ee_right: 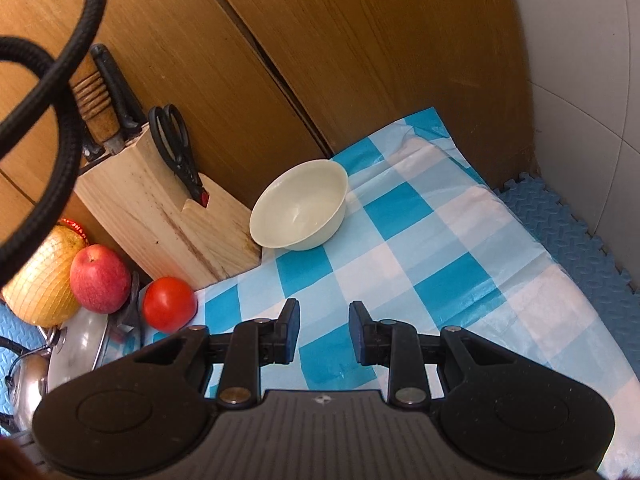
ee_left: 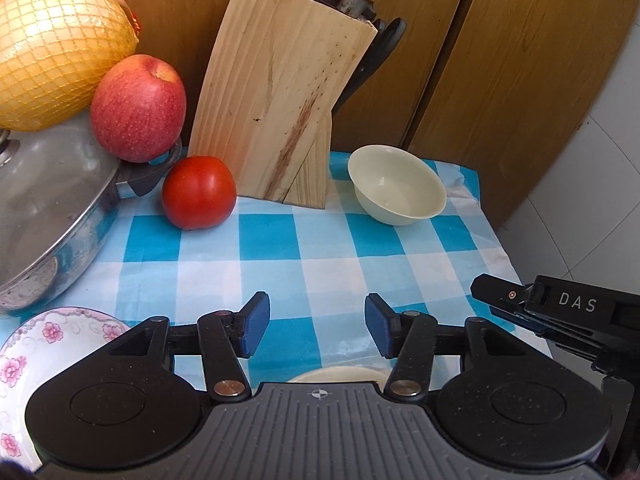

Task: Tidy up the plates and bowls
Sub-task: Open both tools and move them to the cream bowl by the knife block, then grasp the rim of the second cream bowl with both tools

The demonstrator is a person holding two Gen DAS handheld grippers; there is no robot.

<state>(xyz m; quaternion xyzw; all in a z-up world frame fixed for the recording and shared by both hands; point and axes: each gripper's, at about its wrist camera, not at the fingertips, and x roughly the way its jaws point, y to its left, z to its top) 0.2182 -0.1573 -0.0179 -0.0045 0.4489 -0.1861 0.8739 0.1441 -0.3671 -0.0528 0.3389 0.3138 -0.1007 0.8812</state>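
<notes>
Upper right of left-wrist frame: cream bowl (ee_left: 397,185) beside knife block (ee_left: 280,100); left gripper (ee_left: 317,326) and right gripper (ee_right: 324,328) both spread, empty.

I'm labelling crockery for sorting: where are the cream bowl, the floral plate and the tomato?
cream bowl (ee_right: 300,206): right wrist view, on its inner wall.
floral plate (ee_left: 48,340): left wrist view, on its patterned rim.
tomato (ee_left: 199,192): left wrist view, on its front skin.
</notes>
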